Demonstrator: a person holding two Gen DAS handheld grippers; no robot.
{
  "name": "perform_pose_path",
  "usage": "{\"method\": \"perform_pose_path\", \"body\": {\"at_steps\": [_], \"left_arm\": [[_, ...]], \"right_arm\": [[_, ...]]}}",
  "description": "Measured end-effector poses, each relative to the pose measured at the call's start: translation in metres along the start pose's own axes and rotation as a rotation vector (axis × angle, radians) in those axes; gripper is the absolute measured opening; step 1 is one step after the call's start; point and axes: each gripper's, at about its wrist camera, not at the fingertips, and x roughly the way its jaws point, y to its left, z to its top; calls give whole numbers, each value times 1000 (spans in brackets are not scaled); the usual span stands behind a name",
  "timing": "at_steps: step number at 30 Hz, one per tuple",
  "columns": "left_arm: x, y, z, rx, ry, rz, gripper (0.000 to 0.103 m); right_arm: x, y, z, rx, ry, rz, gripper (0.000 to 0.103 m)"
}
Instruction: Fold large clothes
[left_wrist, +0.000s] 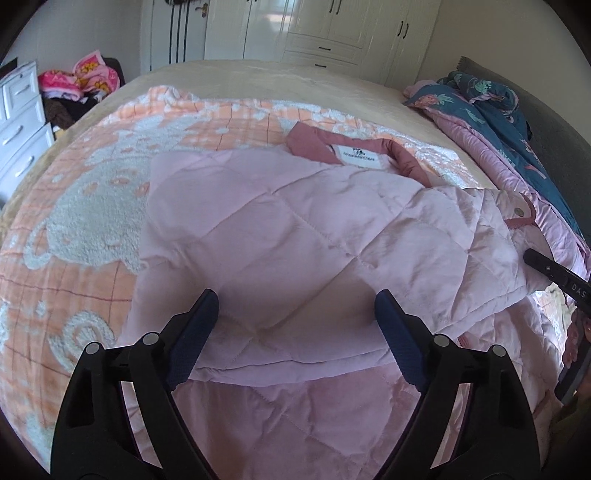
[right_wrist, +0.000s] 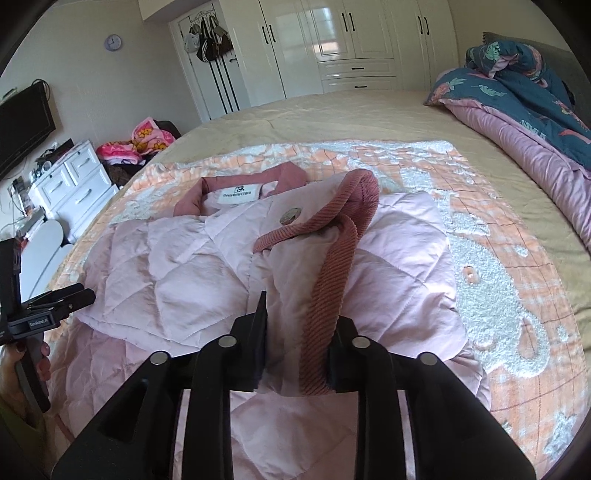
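Across the room's far wall stands a white wardrobe, with a dresser at the left. Below them the bed carries a bunched quilt and an orange blanket, on which the pink jacket lies partly folded. Right gripper has its jaws closed on the jacket's ribbed cuff; left gripper hovers above the jacket, jaws apart.
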Motion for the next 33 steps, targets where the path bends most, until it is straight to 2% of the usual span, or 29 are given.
{"method": "perform_pose_path", "body": {"at_steps": [5,7,12,15,24,29,33], "left_arm": [[8,3,-4,-11,23,3,79],[10,4,-5,-14,29,3,79],[17,5,-8,-11,51,8,79],[20,6,-10,-6,58,8,79],[27,10,-13,-22,66,-11,79],[26,11,-11,-25,69,-11,79],[26,10,-10,-26,69,-11,79]], "right_arm": [[-1,-2,-1,-5,-9,-40,46],[-5,-4,0,-6,-32,-61,60],[-14,-1,4,-24,-58,-71,62],[-15,12,6,-62,-60,-57,70],[15,78,13,-224,14,-7,71],[40,101,16,-236,70,11,71],[60,106,11,-252,136,-15,72]]}}
